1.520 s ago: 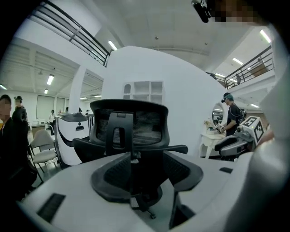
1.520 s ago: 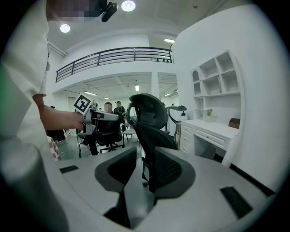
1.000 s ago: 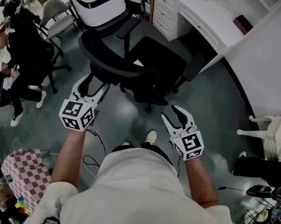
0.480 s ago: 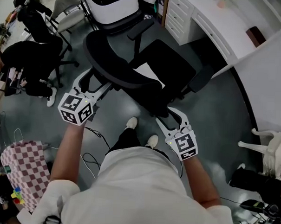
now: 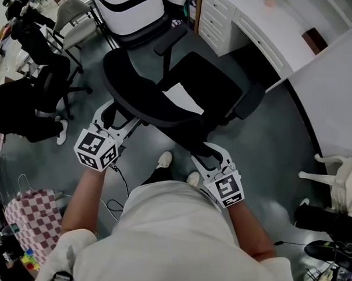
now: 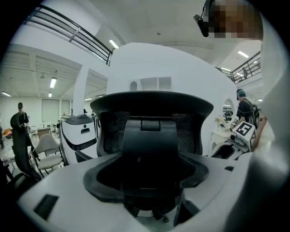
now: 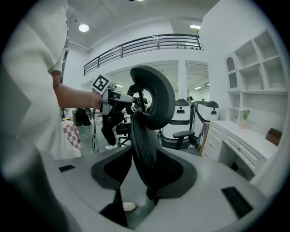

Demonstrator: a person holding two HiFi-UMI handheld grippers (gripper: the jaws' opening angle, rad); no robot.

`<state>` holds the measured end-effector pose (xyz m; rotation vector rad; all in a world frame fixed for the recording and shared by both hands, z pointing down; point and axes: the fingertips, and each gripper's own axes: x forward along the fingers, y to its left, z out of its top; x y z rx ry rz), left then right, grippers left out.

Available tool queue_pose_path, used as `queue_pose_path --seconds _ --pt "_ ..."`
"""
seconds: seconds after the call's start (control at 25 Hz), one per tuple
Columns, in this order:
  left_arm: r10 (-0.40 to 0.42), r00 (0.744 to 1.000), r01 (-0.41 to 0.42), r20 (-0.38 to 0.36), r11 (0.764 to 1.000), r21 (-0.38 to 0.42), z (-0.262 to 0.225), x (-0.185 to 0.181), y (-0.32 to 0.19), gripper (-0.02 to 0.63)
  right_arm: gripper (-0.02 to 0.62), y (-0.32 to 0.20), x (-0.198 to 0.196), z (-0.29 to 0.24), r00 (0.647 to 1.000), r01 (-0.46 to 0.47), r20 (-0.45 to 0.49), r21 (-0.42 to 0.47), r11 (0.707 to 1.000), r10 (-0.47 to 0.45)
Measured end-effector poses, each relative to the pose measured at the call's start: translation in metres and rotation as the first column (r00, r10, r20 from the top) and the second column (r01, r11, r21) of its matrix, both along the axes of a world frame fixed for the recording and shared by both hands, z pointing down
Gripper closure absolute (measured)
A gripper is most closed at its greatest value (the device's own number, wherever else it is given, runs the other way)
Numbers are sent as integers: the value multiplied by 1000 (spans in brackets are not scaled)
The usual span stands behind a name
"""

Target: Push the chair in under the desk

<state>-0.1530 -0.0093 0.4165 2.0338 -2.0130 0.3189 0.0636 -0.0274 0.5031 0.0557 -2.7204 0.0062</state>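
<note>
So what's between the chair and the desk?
Only bare grey floor, in the head view; the chair isn't under the desk yet.

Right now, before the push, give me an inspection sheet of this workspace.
Surface: grey floor, glossy.
Job's things: black office chair, back toward the person, seat facing the white desk, not yet under it.
Clutter: checkered bag at the left.
Grippers: left claw closing, chair's back between its jaws; right claw open around the back's edge.
Cables: black cable on the floor below the left claw.
Surroundings: other chairs, person in black, white machine.
</note>
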Motion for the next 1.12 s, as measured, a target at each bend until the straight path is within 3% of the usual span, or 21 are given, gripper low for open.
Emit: queue_pose_path --seconds 1.12 --pt "91 996 -91 2 996 9 -4 -33 -19 291 437 6 -34 -2 998 -54 -27 18 998 54"
